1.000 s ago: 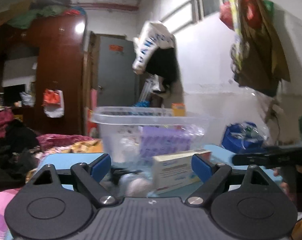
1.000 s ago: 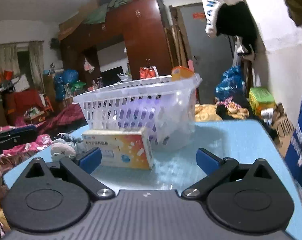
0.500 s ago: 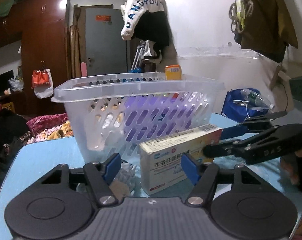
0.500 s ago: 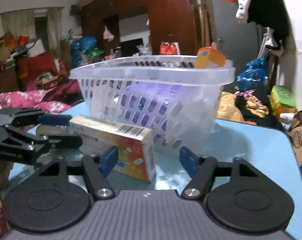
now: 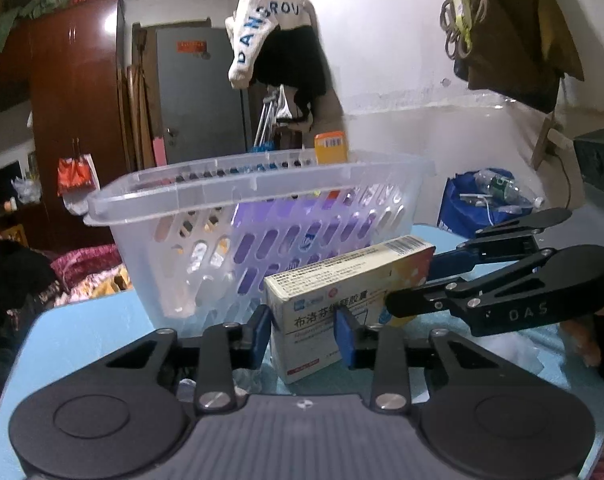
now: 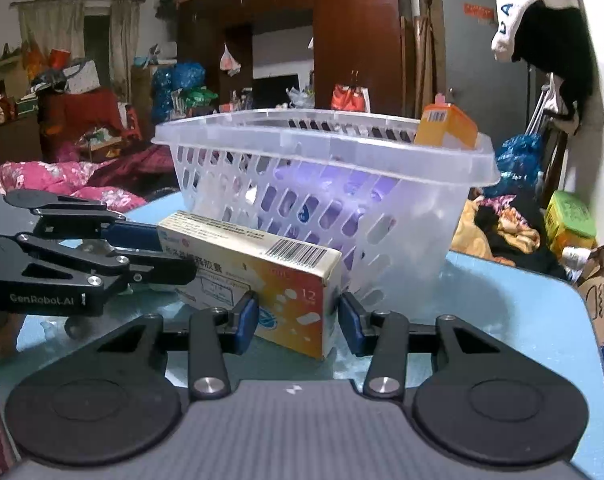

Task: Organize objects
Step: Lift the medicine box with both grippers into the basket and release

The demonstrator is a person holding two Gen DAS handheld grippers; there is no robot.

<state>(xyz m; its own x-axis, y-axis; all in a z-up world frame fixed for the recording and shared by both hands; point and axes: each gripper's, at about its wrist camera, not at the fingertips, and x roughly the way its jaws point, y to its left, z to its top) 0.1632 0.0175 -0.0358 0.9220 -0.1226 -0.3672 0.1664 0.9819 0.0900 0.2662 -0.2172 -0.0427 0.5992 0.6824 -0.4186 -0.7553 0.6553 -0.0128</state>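
Table (image 6: 502, 320): blue top. Basket (image 5: 258, 200) mid-table, holds orange box (image 6: 446, 126). Carton (image 5: 342, 300) on edge just before basket. Both grippers have narrowed since a second ago: left (image 5: 304, 336) and right (image 6: 298, 316) jaws now bracket carton ends; contact unclear. Lift into basket likely next.

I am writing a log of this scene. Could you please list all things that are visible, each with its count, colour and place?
basket: one, clear plastic, on the table behind the box
box: one, white and orange, on the table in front of the basket, an end between each gripper's pads
orange carton: one, inside the basket, sticking above its rim
purple item: one, inside the basket
table: one, light blue
wardrobe: one, dark brown, at the back
door: one, grey
left gripper: one, black with blue pads
right gripper: one, black with blue pads
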